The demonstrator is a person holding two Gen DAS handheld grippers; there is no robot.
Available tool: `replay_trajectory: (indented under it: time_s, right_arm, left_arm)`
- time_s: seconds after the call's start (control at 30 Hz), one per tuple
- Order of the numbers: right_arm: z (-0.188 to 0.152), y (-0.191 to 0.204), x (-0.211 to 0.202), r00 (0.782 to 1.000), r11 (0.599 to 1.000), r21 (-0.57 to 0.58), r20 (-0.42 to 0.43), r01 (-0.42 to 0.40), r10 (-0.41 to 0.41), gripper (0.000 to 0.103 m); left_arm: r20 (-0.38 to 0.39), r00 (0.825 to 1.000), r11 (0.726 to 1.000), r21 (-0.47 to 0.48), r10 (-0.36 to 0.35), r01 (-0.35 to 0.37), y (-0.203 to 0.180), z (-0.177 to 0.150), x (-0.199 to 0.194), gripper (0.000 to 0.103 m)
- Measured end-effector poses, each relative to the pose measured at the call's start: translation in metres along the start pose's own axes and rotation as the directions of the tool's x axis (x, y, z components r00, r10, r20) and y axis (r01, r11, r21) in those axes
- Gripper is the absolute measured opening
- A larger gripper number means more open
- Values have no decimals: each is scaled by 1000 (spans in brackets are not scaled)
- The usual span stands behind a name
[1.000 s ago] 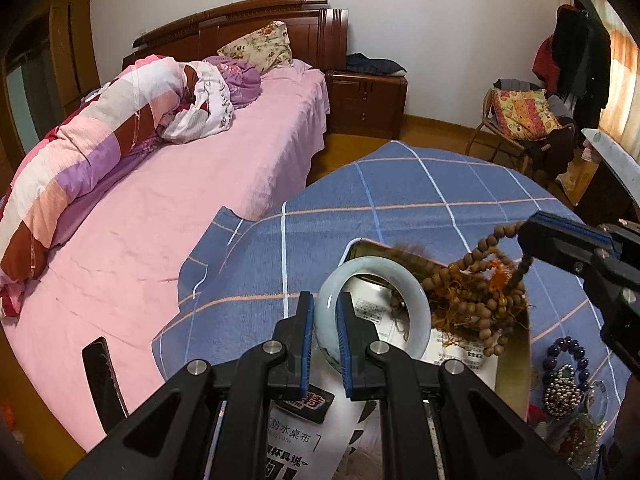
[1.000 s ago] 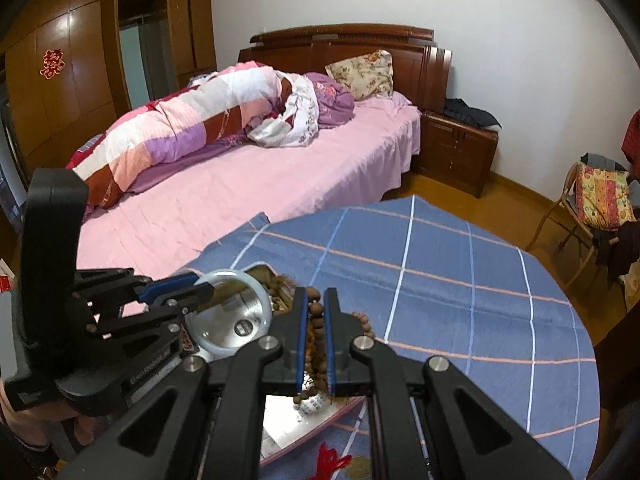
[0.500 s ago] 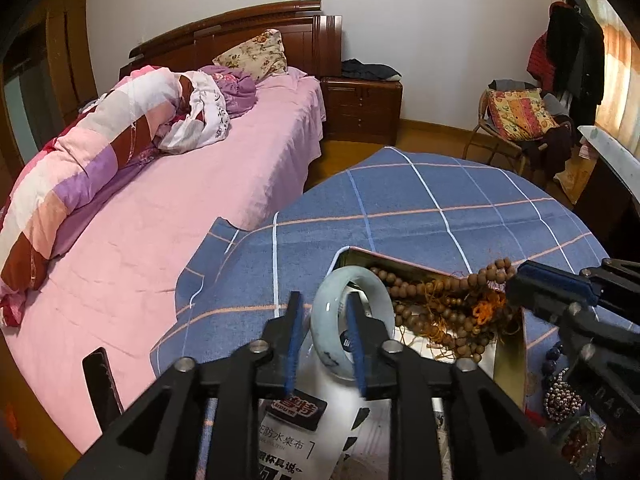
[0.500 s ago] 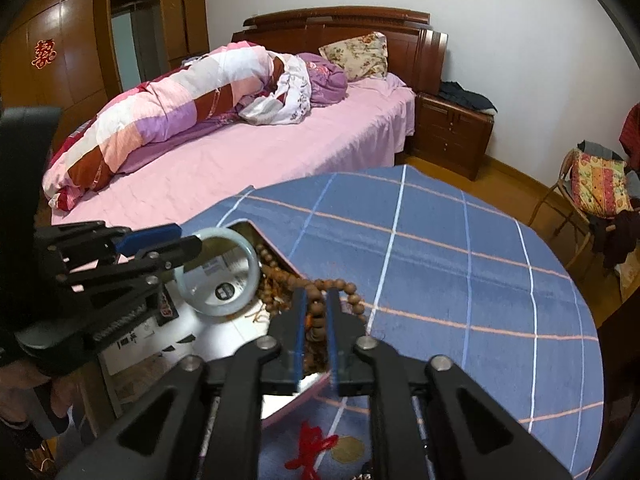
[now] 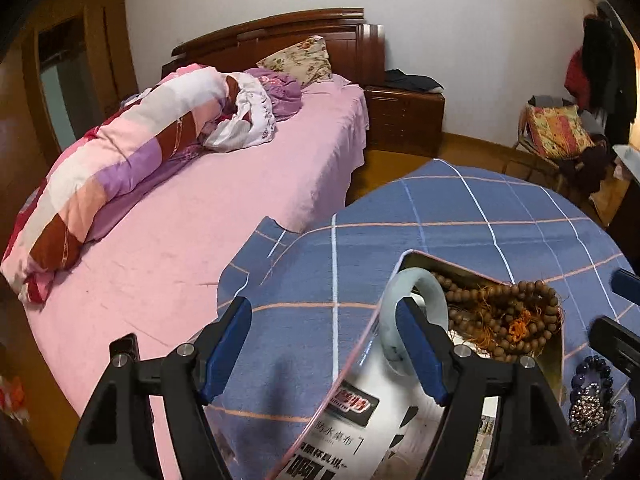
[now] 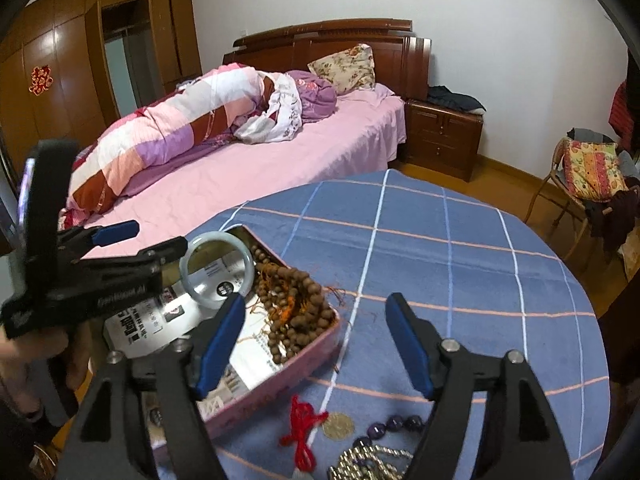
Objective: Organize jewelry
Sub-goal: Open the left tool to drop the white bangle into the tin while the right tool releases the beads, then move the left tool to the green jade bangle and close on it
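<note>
Jade bangle (image 5: 416, 312) in tin (image 6: 280, 364), beside left tool (image 5: 326, 344) just-spread wide, right tool (image 6: 316, 340) likewise, empty

Left gripper (image 5: 324, 344): matte black plastic frame, two angular arms, blue rubber pads (image 5: 420, 352) on the inner faces, silver round-head screws at the pivots. Right gripper (image 6: 316, 344): same build, black arms, blue pads, silver screws. Pale lettering, unreadable, moulded along the left gripper's side in the right wrist view.
</note>
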State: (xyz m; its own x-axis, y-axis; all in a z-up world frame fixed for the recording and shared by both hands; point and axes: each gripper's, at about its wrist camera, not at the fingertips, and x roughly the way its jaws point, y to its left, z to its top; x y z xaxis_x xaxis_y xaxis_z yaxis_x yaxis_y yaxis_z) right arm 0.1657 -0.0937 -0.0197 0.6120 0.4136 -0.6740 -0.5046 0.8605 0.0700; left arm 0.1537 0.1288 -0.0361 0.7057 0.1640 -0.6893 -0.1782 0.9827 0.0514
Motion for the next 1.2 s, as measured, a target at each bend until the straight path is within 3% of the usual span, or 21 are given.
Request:
replay_trajectory:
  time_s: [0.23, 0.6, 0.87, 1.2]
  right_arm:
    - [-25, -30, -37, 999, 999, 19, 3, 36, -36, 80]
    - [-68, -74, -79, 995, 987, 126, -14, 96, -95, 85]
    - [-113, -80, -93, 993, 981, 159, -44, 113, -108, 85]
    - [-147, -74, -95, 990, 984, 114, -66, 135, -128, 87]
  left_arm:
    - [62, 998, 999, -18, -28, 29, -4, -16, -38, 75]
    - [109, 983, 988, 61, -148, 142, -65, -54, -96, 75]
    - [24, 970, 961, 146, -242, 236, -114, -92, -105, 75]
    - [-42, 958, 942, 176, -285, 287, -139, -116, -104, 75]
